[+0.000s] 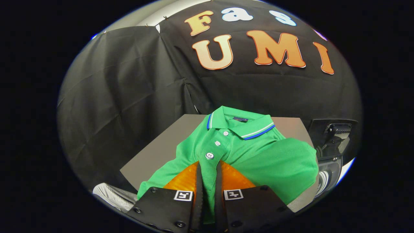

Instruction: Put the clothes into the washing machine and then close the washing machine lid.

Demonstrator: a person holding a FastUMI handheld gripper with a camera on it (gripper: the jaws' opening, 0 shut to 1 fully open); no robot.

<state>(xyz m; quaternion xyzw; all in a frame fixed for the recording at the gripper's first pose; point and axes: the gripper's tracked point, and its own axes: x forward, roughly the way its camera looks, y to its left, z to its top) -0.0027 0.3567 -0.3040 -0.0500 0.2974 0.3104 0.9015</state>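
Shirt (245,155) first: a green polo with a striped collar and a buttoned placket, bunched and lifted so its collar stands at the far end and its body drapes toward us over the claw (208,181). We see the claw's two fingers drawn close together with a fold of the placket, just below the lowest button, pinched between them; both fingers appear to press on the cloth, so we read the claw as clenched on the shirt. The pinch at the placket makes sense to us: the doubled, stitched fabric there gives a firmer hold than the loose body.

Under and beyond the shirt lies the grey desk (152,158), from which the garment seems at least partly raised; we cannot tell whether its far edge touches the surface. To the right, past the sleeve, stands a dark piece of equipment (333,142) that we cannot identify. We see no washing machine from here.

We judge the step in hand to be the carry. The loose sleeve could drag or snag on the way.
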